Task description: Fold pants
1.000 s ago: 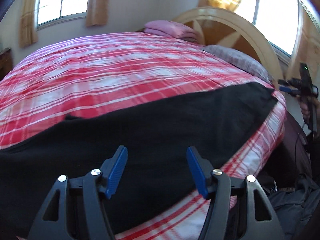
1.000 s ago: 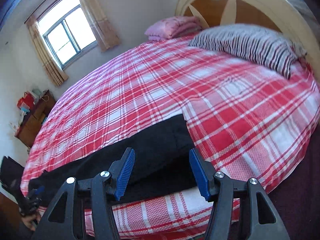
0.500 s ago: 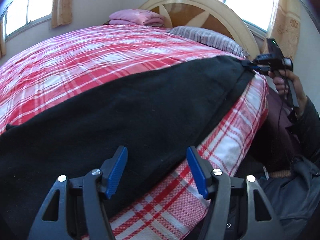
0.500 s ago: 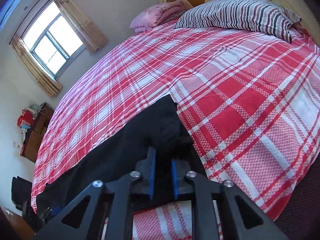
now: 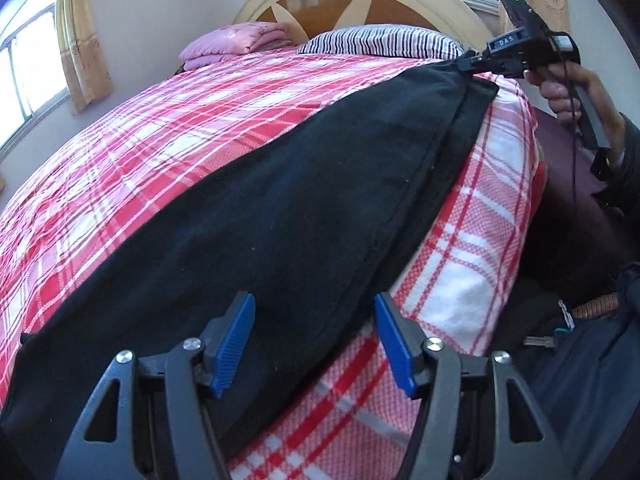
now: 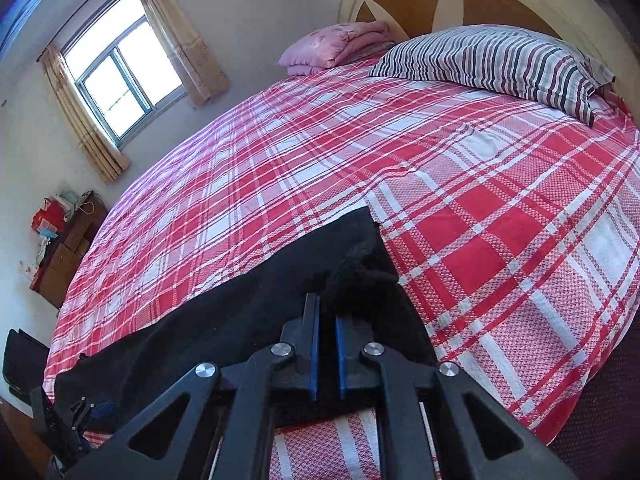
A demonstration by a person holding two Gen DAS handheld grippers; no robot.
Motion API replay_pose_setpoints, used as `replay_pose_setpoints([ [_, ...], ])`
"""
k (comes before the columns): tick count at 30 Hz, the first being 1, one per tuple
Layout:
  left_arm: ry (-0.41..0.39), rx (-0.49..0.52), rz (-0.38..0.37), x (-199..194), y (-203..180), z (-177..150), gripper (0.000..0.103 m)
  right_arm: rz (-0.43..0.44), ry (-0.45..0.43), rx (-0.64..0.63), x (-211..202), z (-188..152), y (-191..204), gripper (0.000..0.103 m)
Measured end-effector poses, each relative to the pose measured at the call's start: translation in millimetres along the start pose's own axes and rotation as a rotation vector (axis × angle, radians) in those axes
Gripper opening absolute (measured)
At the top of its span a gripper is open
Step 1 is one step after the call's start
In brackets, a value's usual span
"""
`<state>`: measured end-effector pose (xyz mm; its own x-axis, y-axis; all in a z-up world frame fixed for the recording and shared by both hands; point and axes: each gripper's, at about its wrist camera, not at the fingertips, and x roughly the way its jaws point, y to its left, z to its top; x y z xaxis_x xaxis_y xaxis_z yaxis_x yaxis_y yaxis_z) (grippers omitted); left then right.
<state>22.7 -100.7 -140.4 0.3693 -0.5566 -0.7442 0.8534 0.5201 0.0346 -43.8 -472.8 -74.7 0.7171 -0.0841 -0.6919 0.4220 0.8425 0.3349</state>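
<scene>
Black pants lie stretched along the near edge of a bed with a red and white plaid cover. My left gripper is open, its blue pads just above one end of the pants. My right gripper is shut on the other end of the pants, pinching a raised fold of black cloth. In the left wrist view the right gripper shows at the far corner of the pants, held by a hand.
A striped pillow and folded pink bedding lie at the headboard. A cluttered wooden cabinet stands at the far wall under a curtained window. Dark clothing lies beside the bed.
My right gripper closed on the end of the pants and lifted its corner slightly. My left gripper stayed open and moved toward the near edge of its end of the pants.
</scene>
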Motion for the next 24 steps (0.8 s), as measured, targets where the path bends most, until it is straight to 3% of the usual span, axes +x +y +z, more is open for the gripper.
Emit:
replay_pose_setpoints([
  [10, 0.002, -0.063, -0.025, -2, 13, 0, 0.035, 0.003, -0.006, -0.012, 0, -2, 2, 0.007],
  [12, -0.002, -0.071, -0.024, -2, 13, 0, 0.017, 0.001, -0.015, -0.024, -1, -2, 5, 0.007],
  [14, -0.013, -0.092, -0.048, -4, 17, 0, 0.009, 0.011, -0.027, -0.031, -4, -2, 6, 0.007],
  [20, -0.057, -0.137, -0.085, -18, 32, 2, 0.007, 0.071, -0.105, -0.056, -30, 2, 14, 0.007],
  [24, -0.061, -0.137, -0.095, -25, 35, -2, 0.007, 0.077, -0.111, -0.071, -41, -2, 13, 0.007],
])
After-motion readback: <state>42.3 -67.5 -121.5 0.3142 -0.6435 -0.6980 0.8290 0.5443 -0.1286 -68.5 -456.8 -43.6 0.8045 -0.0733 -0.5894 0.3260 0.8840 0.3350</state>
